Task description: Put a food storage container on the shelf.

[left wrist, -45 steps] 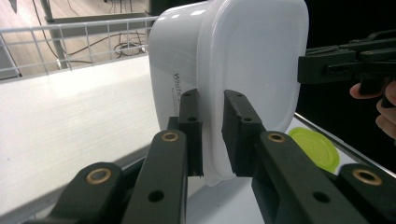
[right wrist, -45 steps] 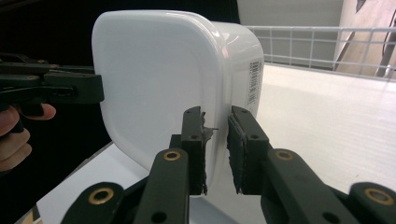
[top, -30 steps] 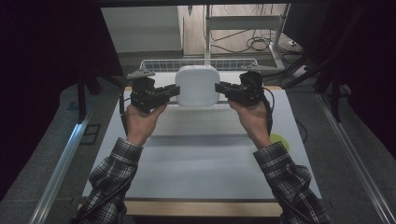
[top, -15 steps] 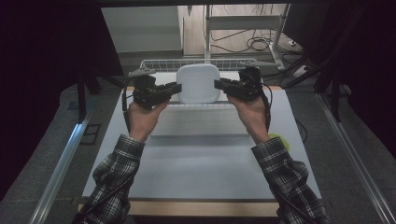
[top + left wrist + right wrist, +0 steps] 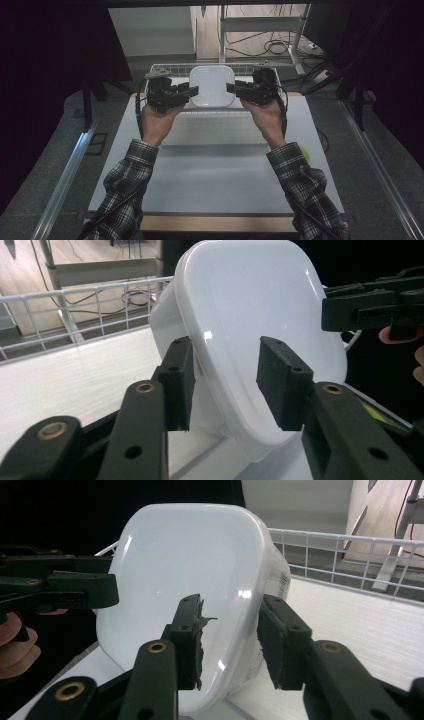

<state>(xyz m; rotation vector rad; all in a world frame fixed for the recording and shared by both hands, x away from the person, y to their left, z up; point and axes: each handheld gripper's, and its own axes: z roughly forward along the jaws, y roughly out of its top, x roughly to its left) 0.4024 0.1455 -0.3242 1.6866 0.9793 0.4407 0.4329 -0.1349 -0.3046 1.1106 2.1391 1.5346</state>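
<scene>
A white lidded plastic container (image 5: pixel 212 86) sits at the table's far edge in a white wire basket (image 5: pixel 170 67). My left gripper (image 5: pixel 192 91) is at its left side and my right gripper (image 5: pixel 231 88) at its right. In the left gripper view the container's (image 5: pixel 260 315) rim lies between the jaws of the left gripper (image 5: pixel 230 382), whose pads stand off it. The right gripper view shows the same for the container (image 5: pixel 190 565) and the right gripper (image 5: pixel 232 640). Both pairs of jaws have just been opening and are open around the rim.
The basket's wire wall (image 5: pixel 75 300) (image 5: pixel 350 545) runs behind the container. A white table top (image 5: pixel 210 175) stretches toward the person, with a small yellow-green object (image 5: pixel 305 152) near its right edge. Shelving and cables lie beyond the table.
Both pairs of jaws have widened off the container's sides. The container sits slightly farther back than a second ago, and the hands have barely shifted.
</scene>
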